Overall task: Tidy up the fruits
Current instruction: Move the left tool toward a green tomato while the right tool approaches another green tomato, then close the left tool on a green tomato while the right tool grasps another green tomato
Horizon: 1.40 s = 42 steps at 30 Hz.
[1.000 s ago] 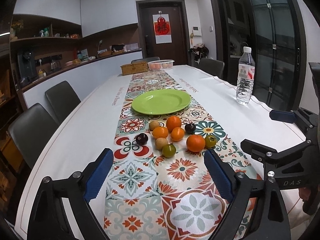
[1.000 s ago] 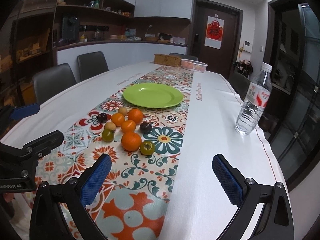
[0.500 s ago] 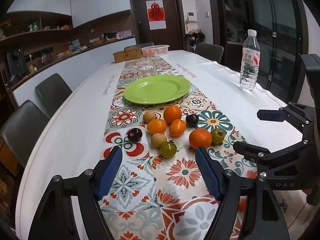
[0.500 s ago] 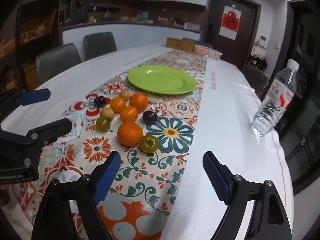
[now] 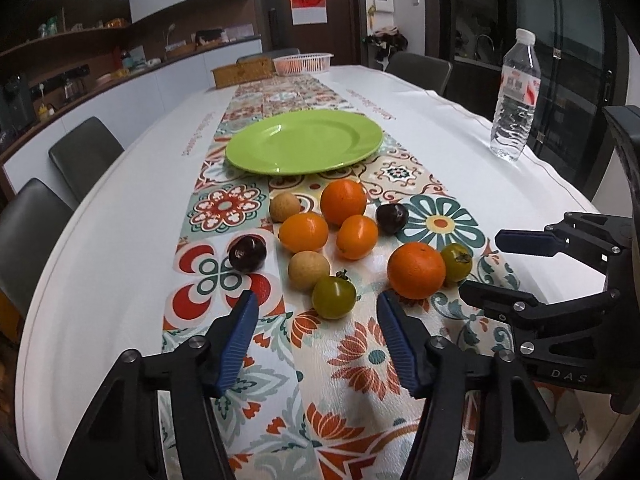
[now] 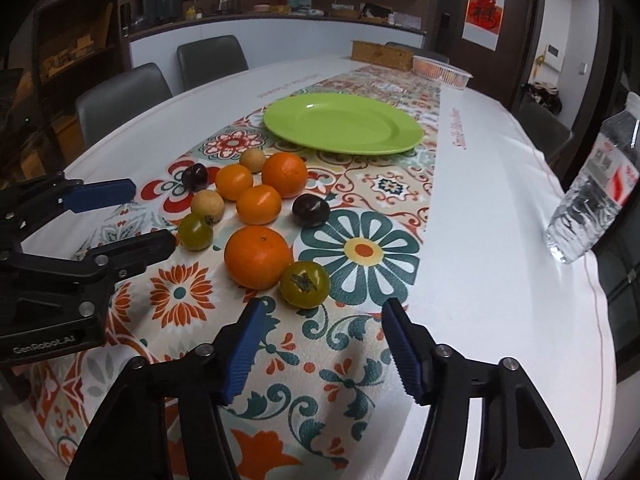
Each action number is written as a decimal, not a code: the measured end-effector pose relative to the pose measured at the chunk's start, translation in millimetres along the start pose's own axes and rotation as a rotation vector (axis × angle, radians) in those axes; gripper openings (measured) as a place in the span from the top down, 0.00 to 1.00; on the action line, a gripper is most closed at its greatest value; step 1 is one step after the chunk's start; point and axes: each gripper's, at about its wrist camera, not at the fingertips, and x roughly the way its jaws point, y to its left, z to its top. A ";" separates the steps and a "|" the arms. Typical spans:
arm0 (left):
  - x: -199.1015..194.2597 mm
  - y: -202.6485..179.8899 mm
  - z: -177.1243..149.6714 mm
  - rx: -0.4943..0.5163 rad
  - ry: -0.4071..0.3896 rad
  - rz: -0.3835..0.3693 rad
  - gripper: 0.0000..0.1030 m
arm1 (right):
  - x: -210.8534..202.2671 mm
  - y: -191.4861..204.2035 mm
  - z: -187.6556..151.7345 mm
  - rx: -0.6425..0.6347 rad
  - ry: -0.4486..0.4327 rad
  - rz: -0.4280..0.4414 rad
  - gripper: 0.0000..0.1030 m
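Step in hand: the approach to the first pick is judged to be under way; no fruit has been lifted and the green plate [image 5: 304, 145] is bare.

Fruit cluster: ten fruits are grouped on the patterned runner [image 5: 360, 360], on the near side of the plate and well short of its rim.

Left gripper [image 5: 316, 322]: the jaws have just been closing and are set part-way, with nothing between them; the near green tomato [image 5: 334, 297] is seen just beyond the fingertips, roughly on the centre line.

Right gripper [image 6: 322, 326]: the jaws have likewise just been closing to a middling gap, empty; the stemmed green tomato [image 6: 305, 283] lies just ahead of the tips, touching the large orange [image 6: 258, 257] on its left.

Water bottle [image 5: 515, 96]: it is stood far to the right on the white cloth, clear of the work.

Next move, left: a further reach forward and down is called for, so that the near green tomato is straddled before the pads are closed.

Next move, right: the left pad must be slipped between tomato and orange, or the orange is likely to be nudged.

Risk: round fruit may be rolled if struck off-centre.
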 end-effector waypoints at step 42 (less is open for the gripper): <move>18.8 -4.3 7.0 -0.037 0.077 -0.071 0.73 | 4.6 1.2 8.4 -0.031 0.001 0.043 0.71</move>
